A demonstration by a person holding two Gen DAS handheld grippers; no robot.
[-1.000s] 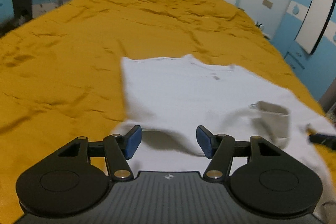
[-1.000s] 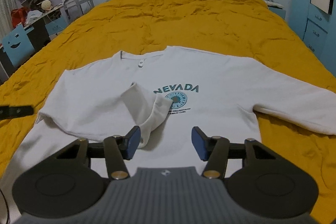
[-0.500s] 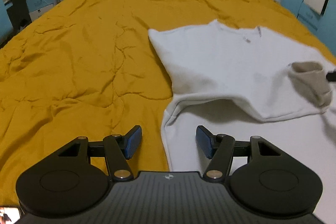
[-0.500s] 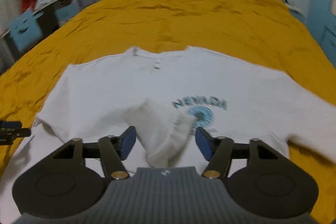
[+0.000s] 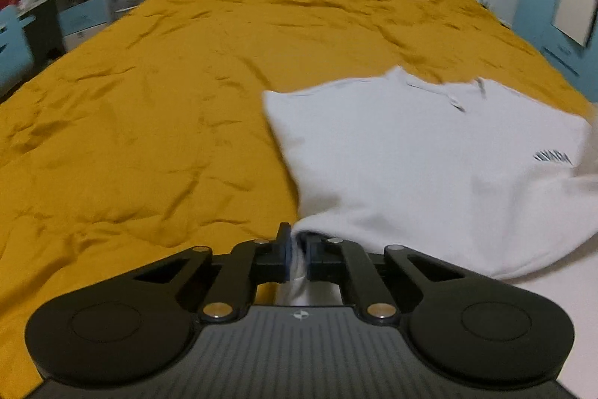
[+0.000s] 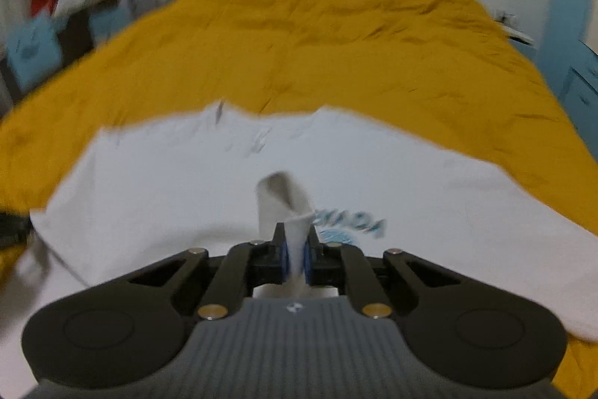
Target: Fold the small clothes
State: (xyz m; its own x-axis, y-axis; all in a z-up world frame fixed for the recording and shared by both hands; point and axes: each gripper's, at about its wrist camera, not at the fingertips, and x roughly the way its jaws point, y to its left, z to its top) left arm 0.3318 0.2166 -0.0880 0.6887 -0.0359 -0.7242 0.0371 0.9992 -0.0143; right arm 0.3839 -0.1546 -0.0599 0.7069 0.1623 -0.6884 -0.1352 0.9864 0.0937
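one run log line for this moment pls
left gripper: shut on sweatshirt edge | right gripper: shut on sleeve cuff | surface: yellow bedspread

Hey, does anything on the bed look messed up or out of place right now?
Nothing looks damaged or spilled. The white sweatshirt lies on the wrinkled yellow bedspread, mid-fold: its cuff sticks up, pinched in the right hand-held gripper, and the left hand-held gripper clamps its edge.
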